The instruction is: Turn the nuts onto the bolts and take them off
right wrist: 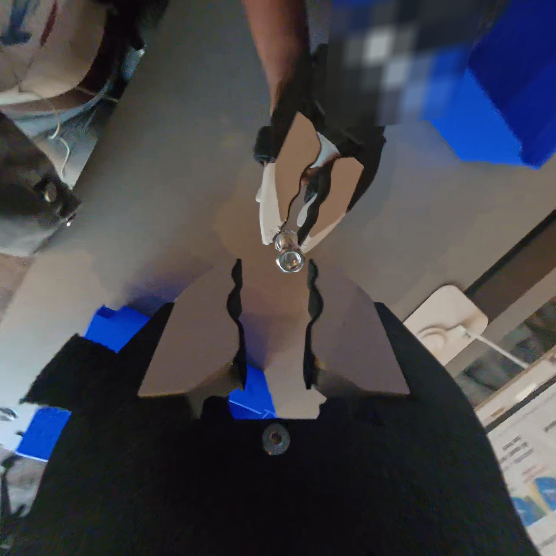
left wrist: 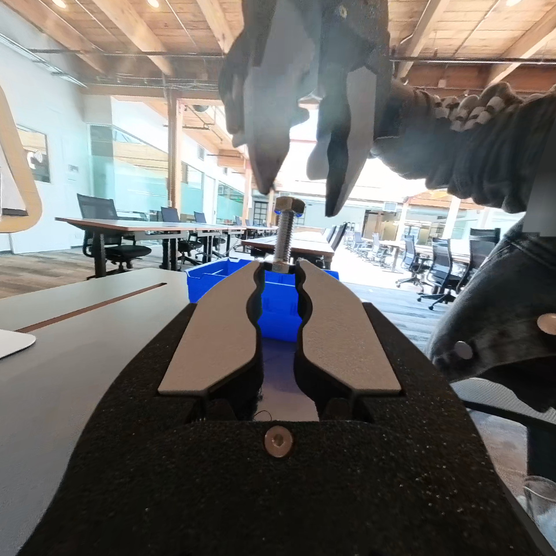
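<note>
In the left wrist view, my left gripper (left wrist: pixel 279 266) is shut on the lower end of a silver threaded bolt (left wrist: pixel 282 237) and holds it upright. A silver hex nut (left wrist: pixel 289 206) sits at the bolt's top end. My right gripper (left wrist: pixel 298 198) comes down from above, open, with its fingertips on either side of the nut and not touching it. In the right wrist view, I look along the bolt onto the nut (right wrist: pixel 290 259), which lies between my right gripper's (right wrist: pixel 275 263) open tips. The left gripper (right wrist: pixel 285 239) holds the bolt beyond it.
A blue bin (left wrist: pixel 210 279) stands on the dark table (left wrist: pixel 90 331) behind the bolt; it also shows in the right wrist view (right wrist: pixel 511 105). A second blue bin (right wrist: pixel 114 328) lies lower left. A white monitor base (left wrist: pixel 12 343) is at the left. The person's dark jacket (left wrist: pixel 496 316) fills the right.
</note>
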{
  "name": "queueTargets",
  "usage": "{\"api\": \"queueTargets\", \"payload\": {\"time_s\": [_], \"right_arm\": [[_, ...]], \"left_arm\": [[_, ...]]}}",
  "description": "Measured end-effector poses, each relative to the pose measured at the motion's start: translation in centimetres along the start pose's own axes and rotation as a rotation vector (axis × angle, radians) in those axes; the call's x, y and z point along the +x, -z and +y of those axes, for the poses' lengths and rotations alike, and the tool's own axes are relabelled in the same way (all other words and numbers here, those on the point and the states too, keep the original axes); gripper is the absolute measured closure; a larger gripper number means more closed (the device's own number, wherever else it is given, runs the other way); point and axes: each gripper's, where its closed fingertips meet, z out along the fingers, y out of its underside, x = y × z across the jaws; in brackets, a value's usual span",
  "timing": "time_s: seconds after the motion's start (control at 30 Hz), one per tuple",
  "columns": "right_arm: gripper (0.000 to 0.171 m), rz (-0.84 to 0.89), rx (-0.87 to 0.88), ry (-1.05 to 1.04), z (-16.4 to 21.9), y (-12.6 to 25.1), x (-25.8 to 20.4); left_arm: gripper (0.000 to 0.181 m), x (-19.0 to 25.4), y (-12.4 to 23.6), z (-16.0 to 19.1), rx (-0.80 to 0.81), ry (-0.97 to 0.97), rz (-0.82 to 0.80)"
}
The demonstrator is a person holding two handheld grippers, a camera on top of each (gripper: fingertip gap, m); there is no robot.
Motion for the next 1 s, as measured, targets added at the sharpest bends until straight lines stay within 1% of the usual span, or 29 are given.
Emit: {"api": "queueTargets", "payload": {"time_s": [0.17,0.2,0.27,0.33,0.43,0.5,0.6,0.67,0.8,0.83,0.87,0.9,0.93,0.97,1.0], "right_arm": [[0.138,-0.005,-0.022,0.112,0.0,-0.6,0.1],[0.140,-0.009,-0.030,0.123,0.1,-0.8,0.1],[0.152,0.001,-0.035,0.148,0.2,-1.2,0.1],[0.152,0.008,-0.030,0.124,0.2,-1.3,0.2],[0.152,0.025,-0.020,-0.044,0.3,-1.3,0.6],[0.152,0.063,-0.051,-0.166,0.5,-1.6,0.7],[0.152,0.115,-0.105,-0.454,1.0,-2.2,0.9],[0.153,0.112,-0.121,-0.624,1.4,-2.9,0.6],[0.152,0.125,-0.146,-0.779,2.1,-4.4,-0.3],[0.141,0.125,-0.127,-0.825,2.0,-4.5,-0.5],[0.118,0.119,-0.107,-0.859,2.0,-4.6,-0.6],[0.101,0.110,-0.098,-0.872,2.0,-4.5,-0.8],[0.094,0.101,-0.090,-0.864,2.1,-4.3,-1.0],[0.095,0.091,-0.068,-0.831,1.9,-4.0,-1.2],[0.104,0.076,-0.042,-0.773,1.7,-3.7,-1.5]], "left_arm": [[0.162,0.4,-0.3,0.5,-0.018,0.005,0.029],[0.162,0.5,-0.3,0.6,-0.020,0.006,0.032],[0.163,0.5,-0.3,0.7,-0.023,0.010,0.039],[0.162,0.4,-0.4,0.9,-0.026,0.009,0.033],[0.163,0.0,-0.3,0.8,-0.025,-0.009,-0.010],[0.163,-0.4,-0.3,1.0,-0.035,-0.033,-0.063],[0.163,-1.0,-0.2,1.7,-0.046,-0.059,-0.137],[0.163,-1.0,-0.3,2.6,-0.058,-0.046,-0.141],[0.163,-0.9,-0.2,4.5,-0.119,-0.077,-0.130],[0.163,-0.8,-0.2,4.7,-0.122,-0.082,-0.123],[0.163,-0.6,-0.2,4.8,-0.125,-0.078,-0.113],[0.163,-0.3,-0.2,5.1,-0.134,-0.075,-0.101],[0.163,-0.1,-0.2,5.2,-0.139,-0.073,-0.092],[0.163,0.2,-0.3,5.3,-0.140,-0.071,-0.074],[0.163,0.4,-0.3,5.3,-0.139,-0.066,-0.059]]}}
